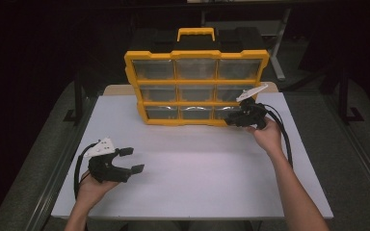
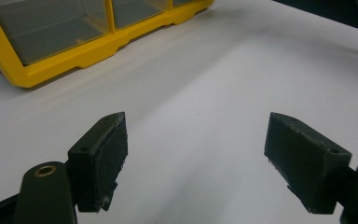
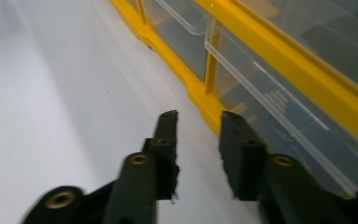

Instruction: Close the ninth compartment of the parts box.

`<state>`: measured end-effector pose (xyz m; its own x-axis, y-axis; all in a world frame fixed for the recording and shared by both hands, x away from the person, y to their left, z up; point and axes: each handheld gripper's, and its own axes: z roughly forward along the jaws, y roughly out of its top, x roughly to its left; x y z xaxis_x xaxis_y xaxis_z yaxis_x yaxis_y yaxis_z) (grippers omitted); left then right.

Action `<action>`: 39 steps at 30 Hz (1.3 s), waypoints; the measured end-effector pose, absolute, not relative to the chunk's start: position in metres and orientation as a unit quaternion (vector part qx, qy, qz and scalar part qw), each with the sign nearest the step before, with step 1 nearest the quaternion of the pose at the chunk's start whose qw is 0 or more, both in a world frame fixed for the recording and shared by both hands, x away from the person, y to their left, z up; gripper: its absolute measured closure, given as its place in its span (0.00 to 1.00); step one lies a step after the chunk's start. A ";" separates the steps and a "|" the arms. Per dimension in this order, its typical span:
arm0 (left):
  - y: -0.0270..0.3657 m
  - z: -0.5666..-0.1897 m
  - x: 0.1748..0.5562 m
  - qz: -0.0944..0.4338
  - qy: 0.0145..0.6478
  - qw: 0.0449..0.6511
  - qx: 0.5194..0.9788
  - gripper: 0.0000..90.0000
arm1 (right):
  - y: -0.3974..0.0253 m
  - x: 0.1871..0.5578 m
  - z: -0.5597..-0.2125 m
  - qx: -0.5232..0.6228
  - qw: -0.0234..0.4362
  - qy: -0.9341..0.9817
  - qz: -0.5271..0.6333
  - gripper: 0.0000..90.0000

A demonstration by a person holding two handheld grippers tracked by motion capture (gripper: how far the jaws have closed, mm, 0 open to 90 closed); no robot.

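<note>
High view: we see the yellow organizer [image 1: 196, 86] upright at the table's [image 1: 192, 168] far edge, with the right gripper [image 1: 232, 119] at its bottom right drawer, jaws a little apart and empty. The left gripper [image 1: 131, 160] hovers near the front left, jaws wide apart.

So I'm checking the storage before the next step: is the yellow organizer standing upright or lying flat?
Upright. The yellow organizer stands on its bottom edge on the white table, handle on top, clear drawer fronts facing the person.

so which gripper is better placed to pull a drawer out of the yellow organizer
Right, most likely. The right gripper is already at the bottom-right drawer of the yellow organizer, with a narrow gap between its fingers. The left gripper sits wide open over the white table, well short of it.
</note>
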<state>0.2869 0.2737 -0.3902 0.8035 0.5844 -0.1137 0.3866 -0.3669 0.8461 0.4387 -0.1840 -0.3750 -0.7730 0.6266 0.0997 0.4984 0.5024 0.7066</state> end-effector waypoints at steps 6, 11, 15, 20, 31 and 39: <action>0.272 -0.393 0.287 0.100 0.298 0.474 0.822 0.23 | -0.186 0.428 -0.376 0.338 0.076 0.853 0.391 0.59; 0.271 -0.395 0.286 0.101 0.297 0.472 0.824 0.23 | -0.189 0.417 -0.374 0.335 0.074 0.848 0.404 0.51; 0.270 -0.396 0.286 0.100 0.296 0.469 0.826 0.23 | -0.191 0.411 -0.374 0.336 0.073 0.845 0.410 0.48; 0.270 -0.398 0.287 0.101 0.295 0.464 0.830 0.23 | -0.195 0.401 -0.374 0.336 0.075 0.840 0.419 0.43; 0.272 -0.400 0.285 0.105 0.298 0.458 0.831 0.22 | -0.201 0.383 -0.379 0.333 0.075 0.836 0.430 0.36; 0.274 -0.401 0.281 0.107 0.300 0.458 0.830 0.22 | -0.202 0.370 -0.380 0.332 0.073 0.832 0.438 0.31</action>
<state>0.2814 0.2735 -0.4014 0.7979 0.5949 -0.0975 0.3997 -0.4010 0.8243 0.3701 -0.2016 -0.3798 -0.7692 0.6160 0.1699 0.4890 0.3963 0.7771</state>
